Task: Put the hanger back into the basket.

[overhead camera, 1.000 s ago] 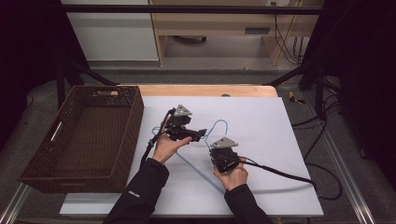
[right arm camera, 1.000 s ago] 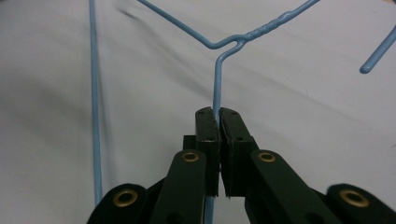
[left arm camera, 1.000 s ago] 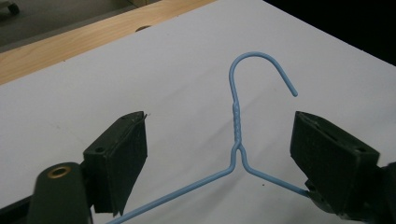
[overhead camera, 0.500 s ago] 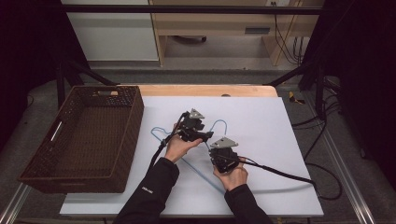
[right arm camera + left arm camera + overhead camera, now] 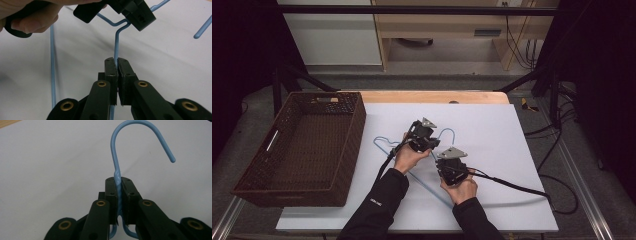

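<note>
A light blue wire hanger lies on the white table sheet. My left gripper has just been closing and is shut on the twisted neck of the hanger, just below its hook. My right gripper is shut on one slanted arm of the hanger, a short way from the neck. In the high view the left gripper sits just beyond the right gripper near the table's middle. The right gripper view shows the left gripper and the hand holding it.
A dark brown wicker basket stands at the table's left side. A black cable trails from the right gripper over the right edge. A wooden strip runs along the far edge. White sheet lies open at the right.
My left hand moved right and down onto the hanger's neck, and its jaws went from open to shut on it. The right gripper stayed where it was.
</note>
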A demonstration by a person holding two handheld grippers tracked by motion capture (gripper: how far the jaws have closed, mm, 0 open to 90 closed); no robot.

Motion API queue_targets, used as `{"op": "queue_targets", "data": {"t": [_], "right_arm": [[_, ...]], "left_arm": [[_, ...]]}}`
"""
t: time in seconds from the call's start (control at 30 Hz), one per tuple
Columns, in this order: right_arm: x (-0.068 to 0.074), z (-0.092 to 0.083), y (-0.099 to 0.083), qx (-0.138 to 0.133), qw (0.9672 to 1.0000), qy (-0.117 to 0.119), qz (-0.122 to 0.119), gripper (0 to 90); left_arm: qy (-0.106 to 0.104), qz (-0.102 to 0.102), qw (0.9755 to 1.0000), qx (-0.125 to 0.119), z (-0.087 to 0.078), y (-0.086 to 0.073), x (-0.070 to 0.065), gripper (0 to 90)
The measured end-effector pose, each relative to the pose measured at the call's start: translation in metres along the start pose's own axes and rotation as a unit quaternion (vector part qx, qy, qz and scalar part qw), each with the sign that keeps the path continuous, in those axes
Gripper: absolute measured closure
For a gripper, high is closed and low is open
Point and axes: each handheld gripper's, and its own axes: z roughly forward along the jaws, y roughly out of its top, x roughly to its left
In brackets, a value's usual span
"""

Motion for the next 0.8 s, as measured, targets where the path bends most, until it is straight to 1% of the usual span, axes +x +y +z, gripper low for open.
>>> {"op": "queue_targets", "data": {"t": [0.13,0.2,0.27,0.3,0.33,0.37,0.4,0.43,0.47,0.5,0.53,0.6,0.63,0.67,0.7,0.73,0.77,0.8], "right_arm": [[0.001,-0.001,0.000,-0.001,1.0000,0.002,0.006,87.9],[0.000,0.000,0.000,-0.001,1.0000,0.001,0.000,87.8],[0.000,0.000,0.000,0.001,1.0000,0.003,0.000,87.7],[0.000,0.000,0.000,0.003,1.0000,0.002,0.003,87.7],[0.000,0.000,0.000,0.003,1.0000,0.003,0.002,87.5],[0.000,-0.001,0.000,0.003,1.0000,0.005,-0.002,87.3],[0.000,-0.001,0.000,0.003,1.0000,0.006,0.000,86.9],[0.000,-0.002,0.000,0.001,1.0000,0.009,0.003,84.3],[0.000,-0.002,0.000,0.001,1.0000,0.009,0.003,84.3],[-0.001,-0.003,0.002,0.002,0.9998,0.017,0.009,75.5],[-0.002,-0.004,0.003,0.003,0.9997,0.021,0.010,74.6],[-0.003,-0.005,0.004,0.000,0.9998,0.019,0.005,68.1],[-0.003,-0.005,0.005,0.011,0.9996,0.022,0.017,66.3],[-0.004,-0.003,0.004,0.010,0.9997,0.021,0.004,64.5],[-0.003,-0.001,0.004,0.017,0.9996,0.021,0.004,64.0],[-0.003,-0.001,0.004,0.017,0.9996,0.021,0.004,64.0],[-0.003,0.004,0.003,0.031,0.9993,0.022,0.001,65.1],[-0.003,0.007,0.002,0.036,0.9991,0.021,0.002,67.2]], "left_arm": [[-0.002,-0.004,1.0000,-0.003,-0.002,0.001,-0.001,85.3],[0.003,-0.002,1.0000,-0.005,-0.003,0.001,-0.003,85.5],[0.006,-0.004,1.0000,-0.003,-0.003,0.001,-0.004,85.6],[0.010,-0.003,0.9999,-0.004,-0.003,0.001,-0.006,85.7],[0.012,0.000,0.9999,-0.004,-0.004,0.001,-0.006,85.7],[0.012,0.000,0.9999,-0.004,-0.004,0.001,-0.006,85.7],[0.012,0.003,0.9999,-0.002,-0.005,0.001,-0.007,85.7],[0.012,0.003,0.9999,-0.002,-0.005,0.001,-0.007,85.7],[0.011,0.006,0.9999,-0.002,-0.006,0.002,-0.007,85.7],[0.008,0.006,0.9999,-0.005,-0.008,0.002,-0.008,85.7],[0.009,0.007,0.9999,-0.006,-0.009,0.002,-0.008,85.7],[0.010,0.011,0.9998,-0.009,-0.010,0.002,-0.009,85.7],[0.011,0.014,0.9998,-0.007,-0.010,0.002,-0.009,85.7],[0.011,0.014,0.9998,-0.008,-0.011,0.002,-0.010,85.7],[0.011,0.014,0.9998,-0.008,-0.011,0.002,-0.010,85.7],[0.010,0.011,0.9998,-0.011,-0.011,0.002,-0.010,85.7],[0.010,0.013,0.9998,-0.011,-0.011,0.001,-0.010,85.7],[0.010,0.013,0.9998,-0.011,-0.011,0.001,-0.010,85.7]]}}
